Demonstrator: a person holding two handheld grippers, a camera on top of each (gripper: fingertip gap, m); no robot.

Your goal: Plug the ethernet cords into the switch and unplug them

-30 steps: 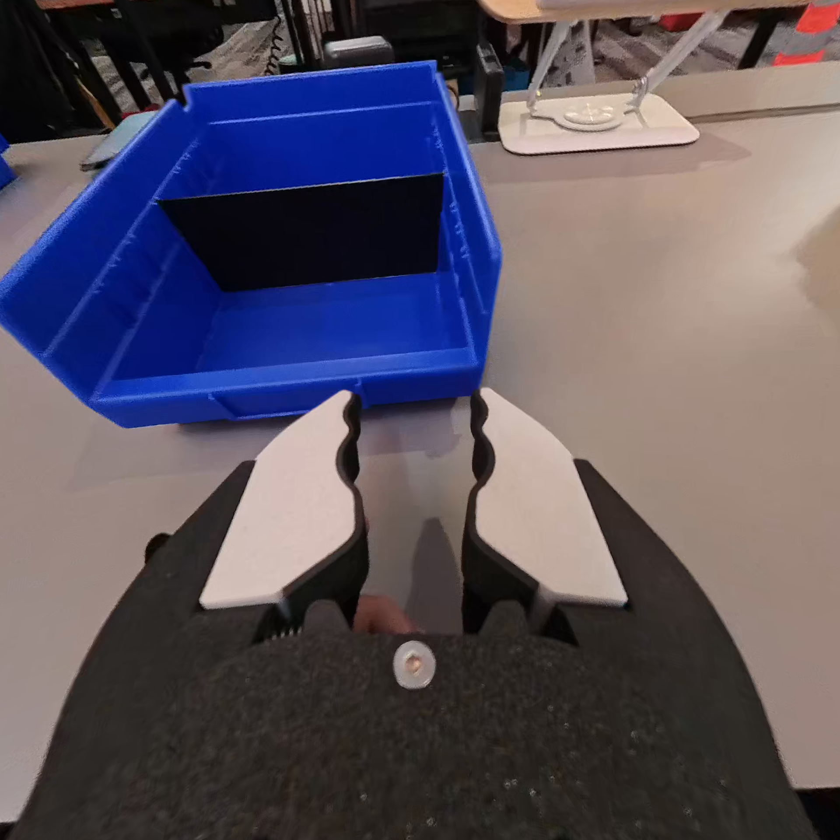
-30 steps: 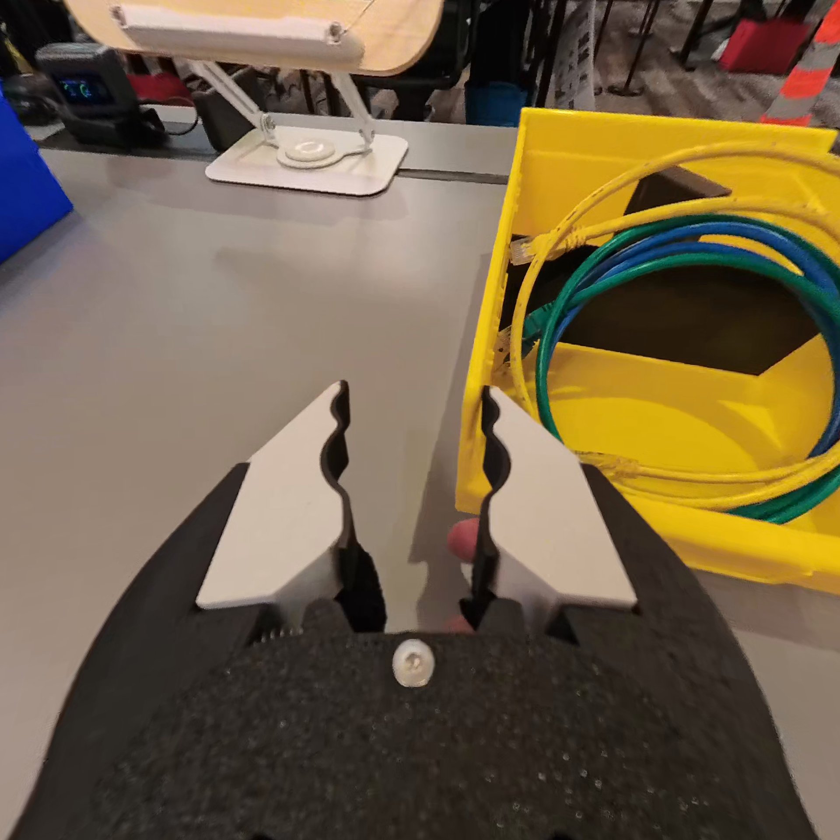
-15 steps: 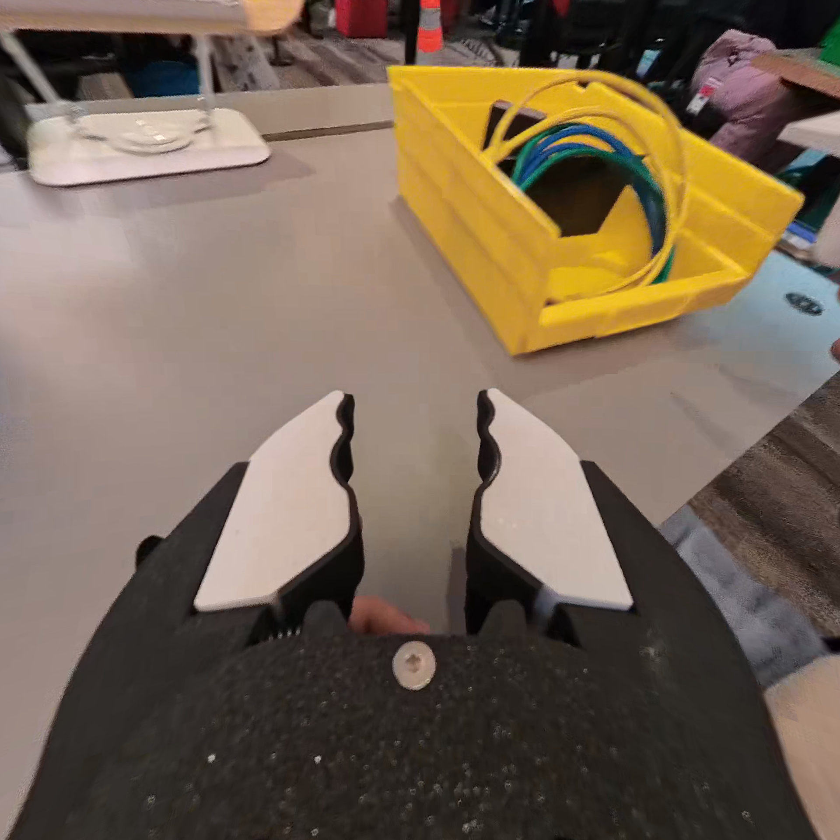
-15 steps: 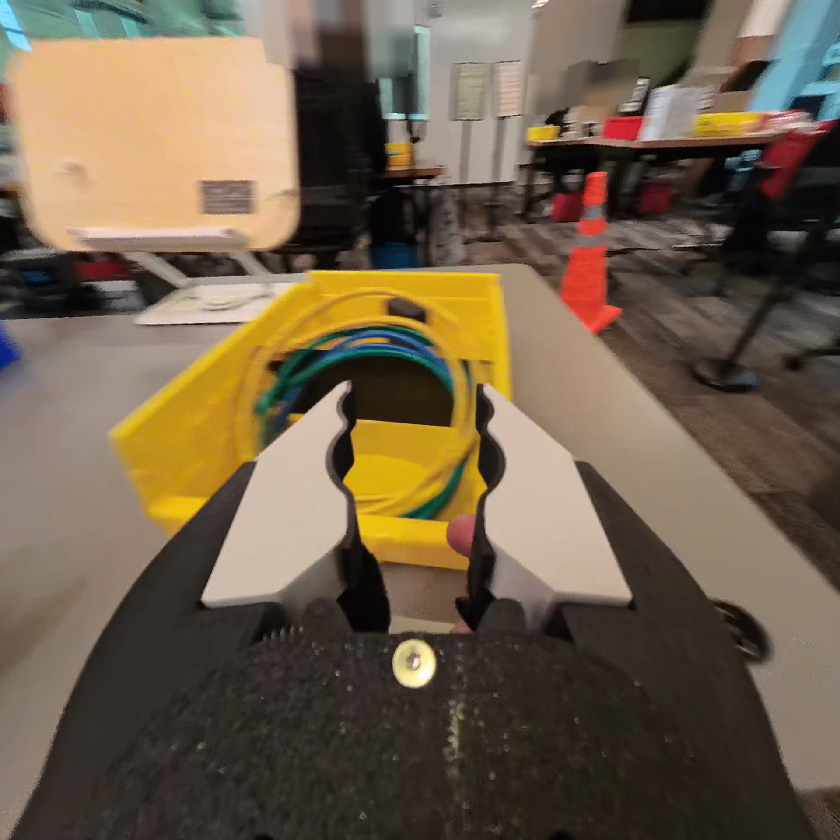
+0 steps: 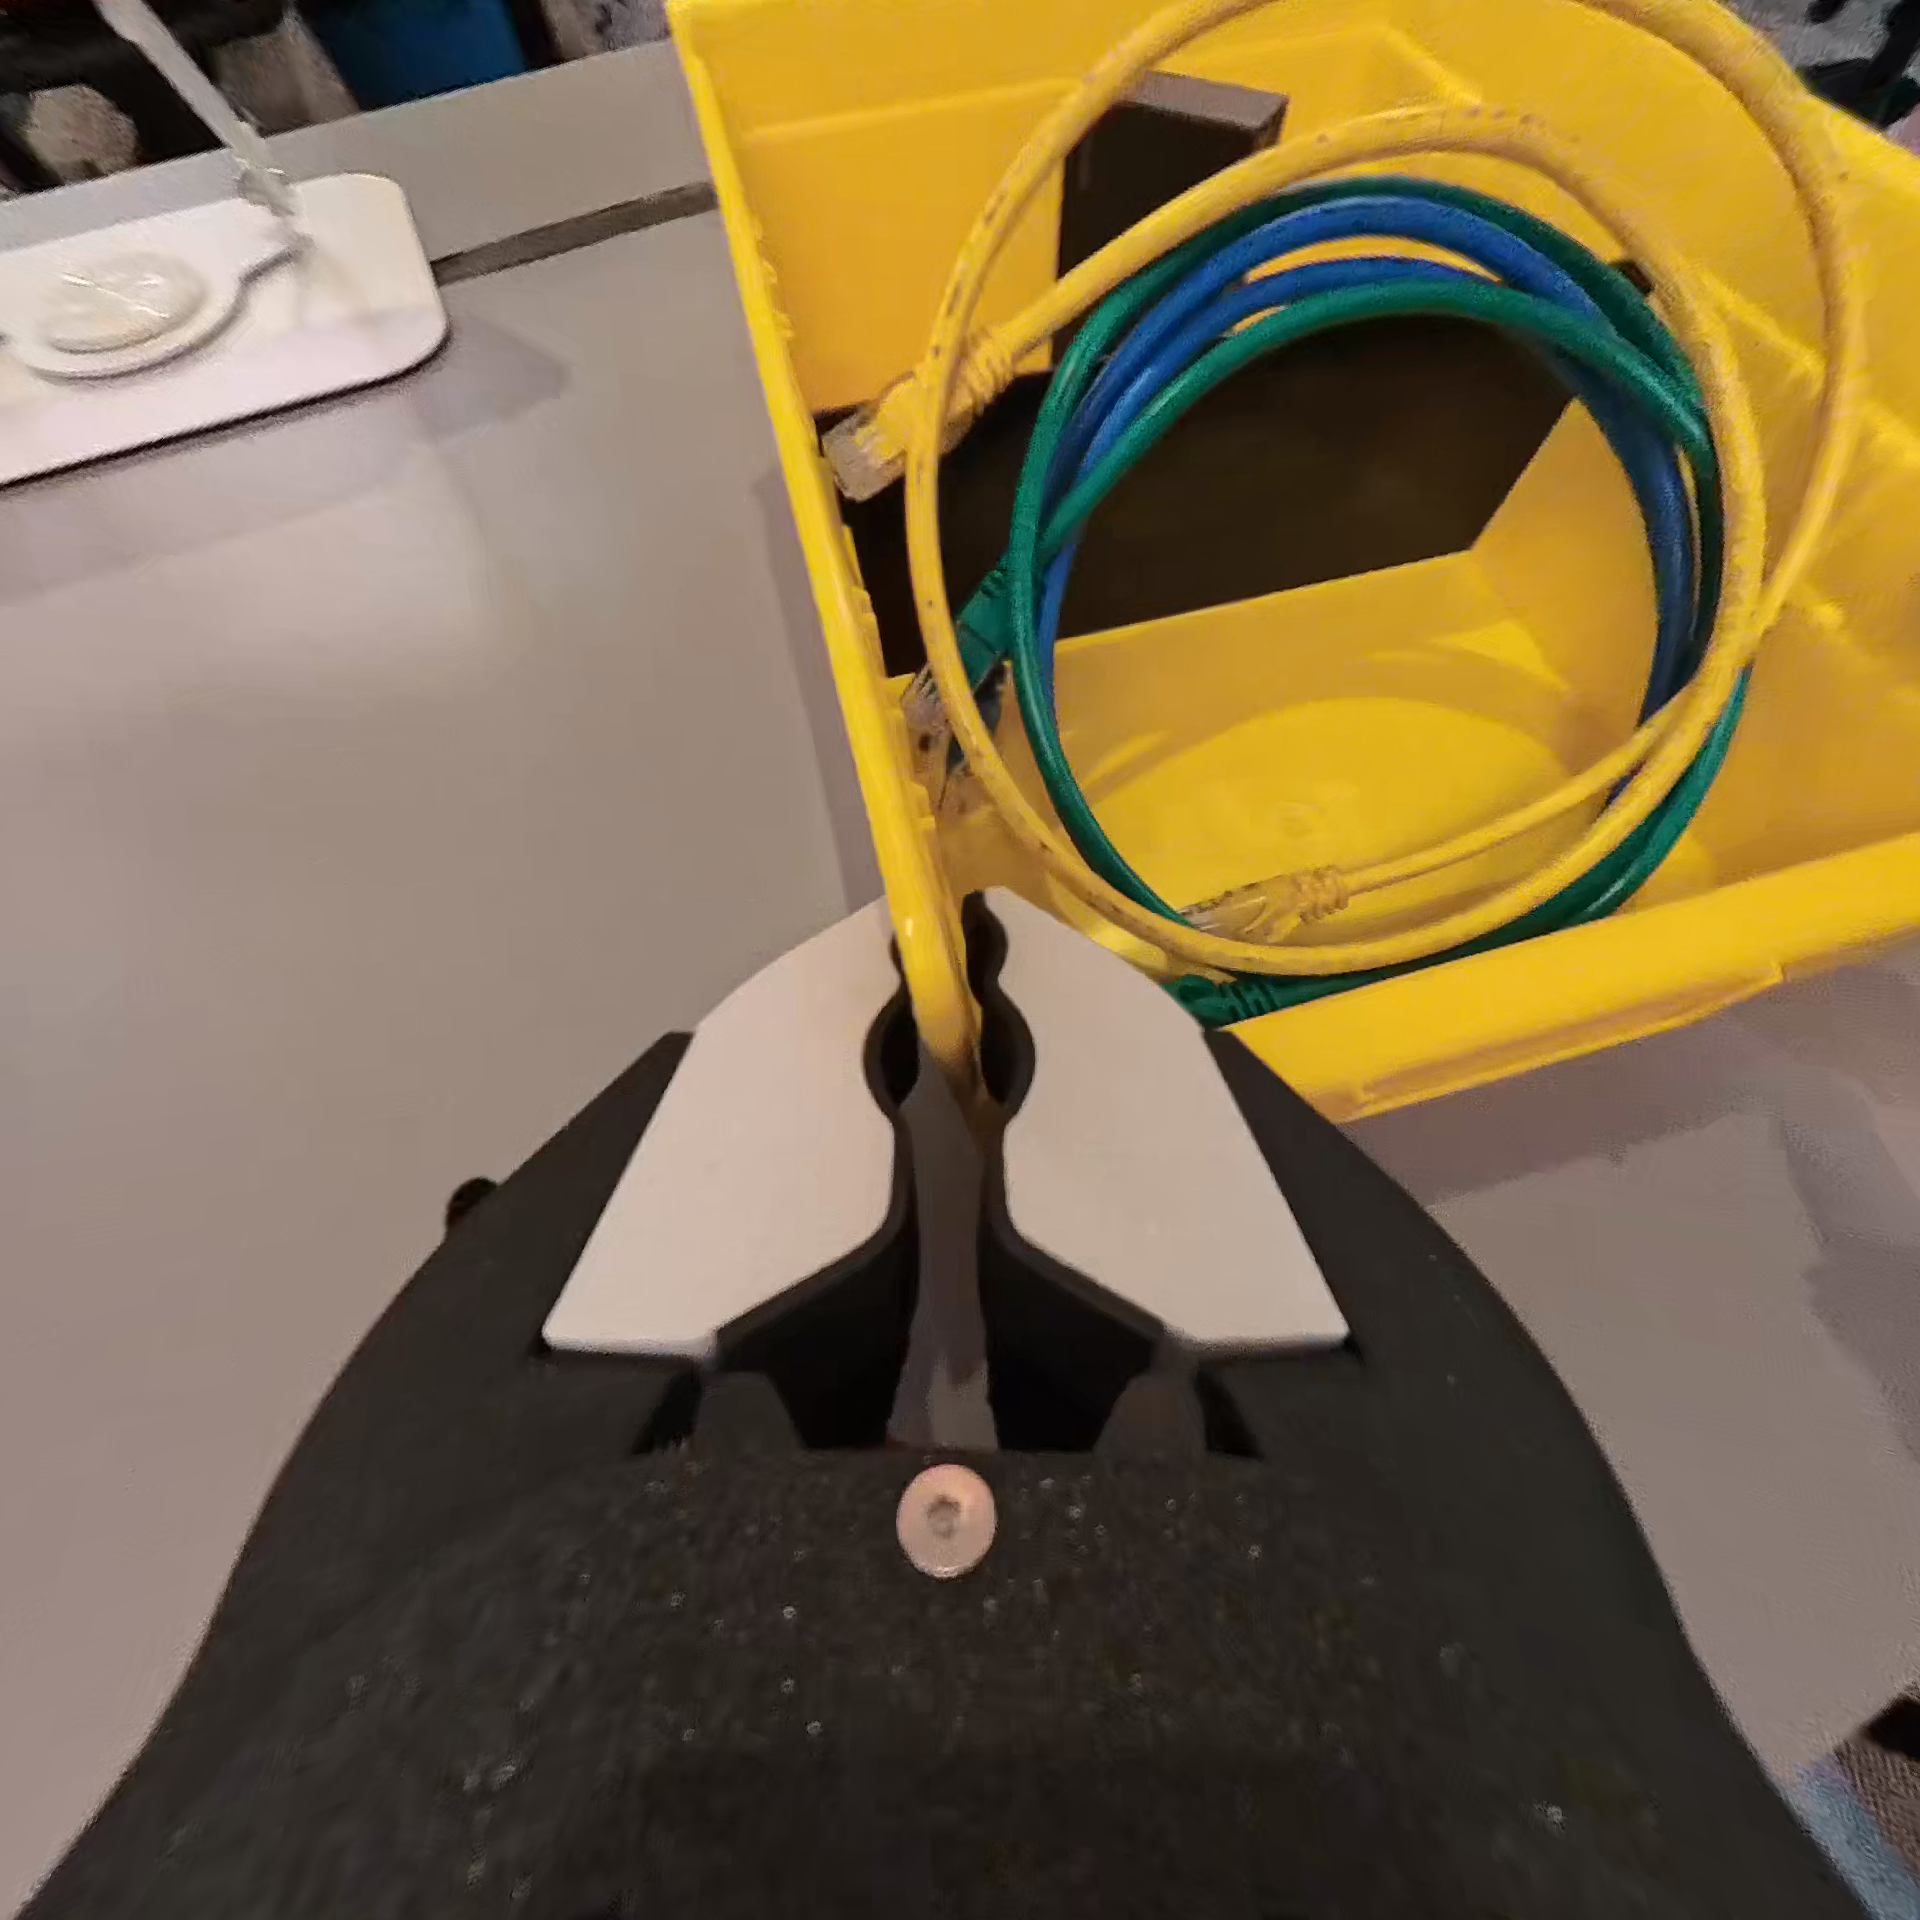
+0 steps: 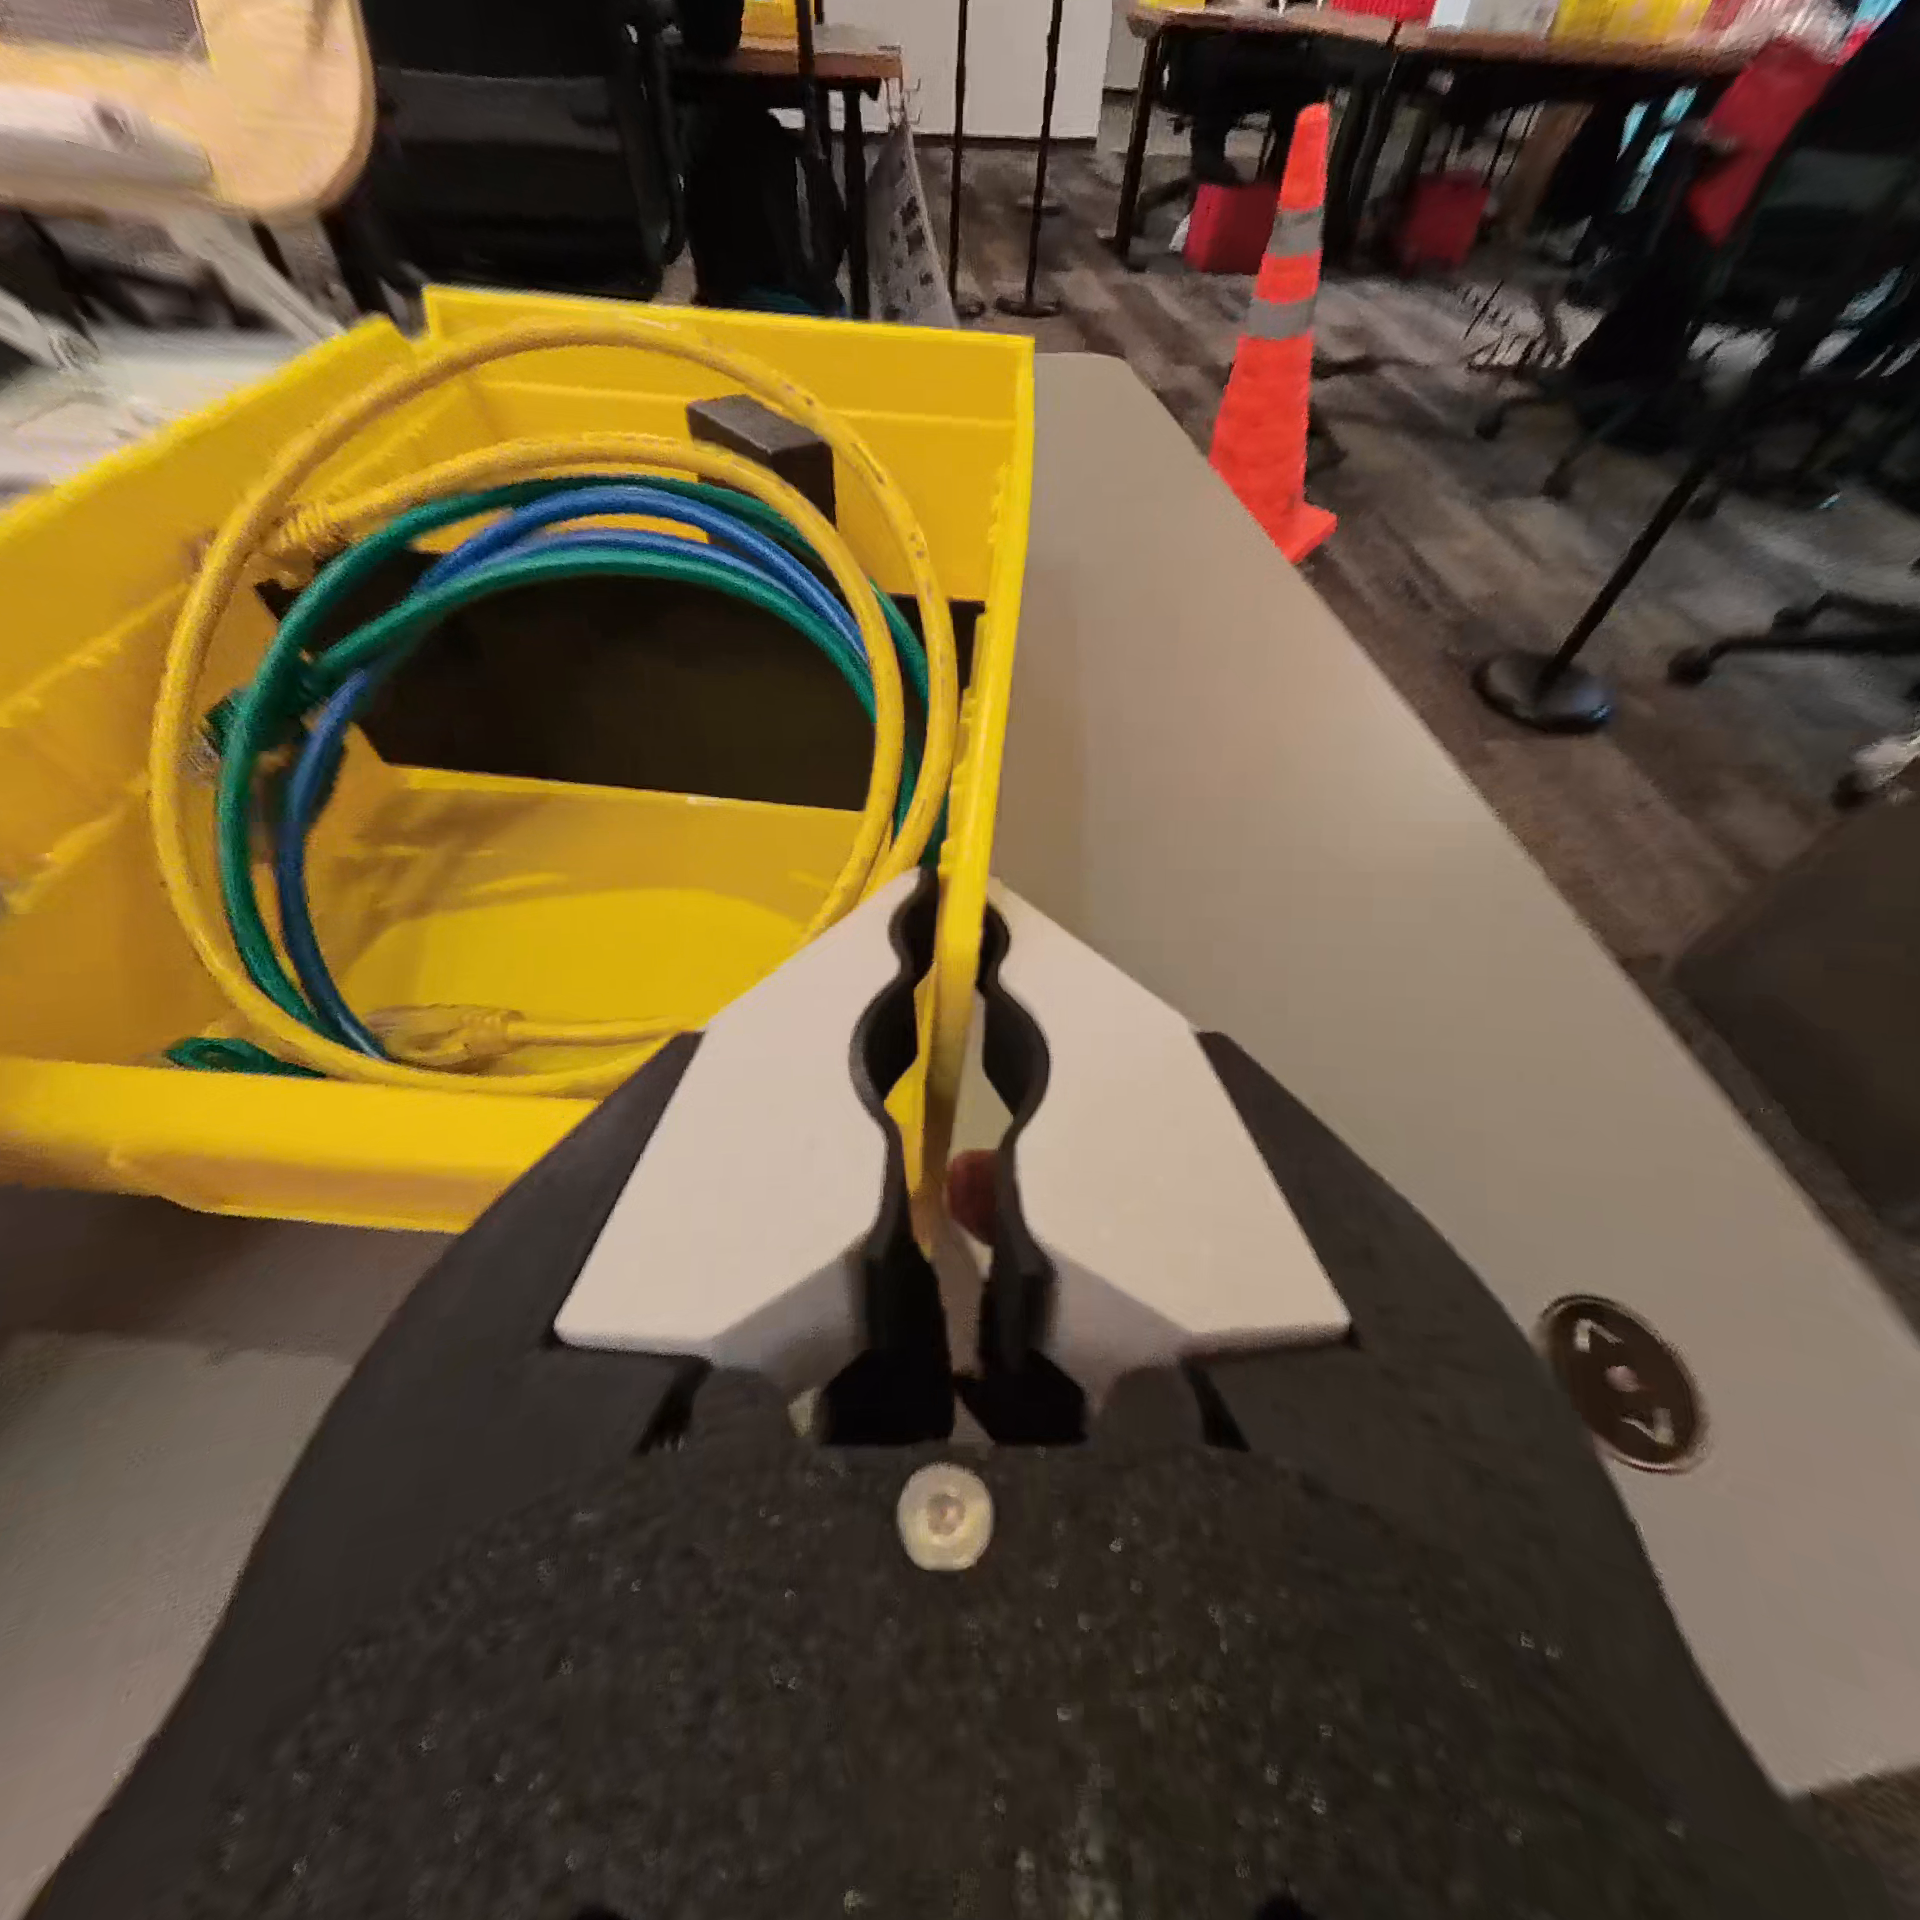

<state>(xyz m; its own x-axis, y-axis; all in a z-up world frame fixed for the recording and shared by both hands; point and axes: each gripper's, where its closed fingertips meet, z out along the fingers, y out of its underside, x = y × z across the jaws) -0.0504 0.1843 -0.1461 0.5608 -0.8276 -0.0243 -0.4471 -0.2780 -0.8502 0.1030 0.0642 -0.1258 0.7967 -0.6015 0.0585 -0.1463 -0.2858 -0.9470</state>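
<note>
Both grippers, open a moment ago, now pinch opposite walls of the yellow bin (image 5: 1507, 997), left gripper (image 5: 940, 935) and right gripper (image 6: 956, 904), likely repositioning it while coiled cords (image 5: 1351, 260) stay inside, unplugged.

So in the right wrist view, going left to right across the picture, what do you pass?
Yellow bin with the coiled ethernet cords → right gripper closed on the bin's side wall → bare grey table → orange traffic cone on the floor beyond.
</note>
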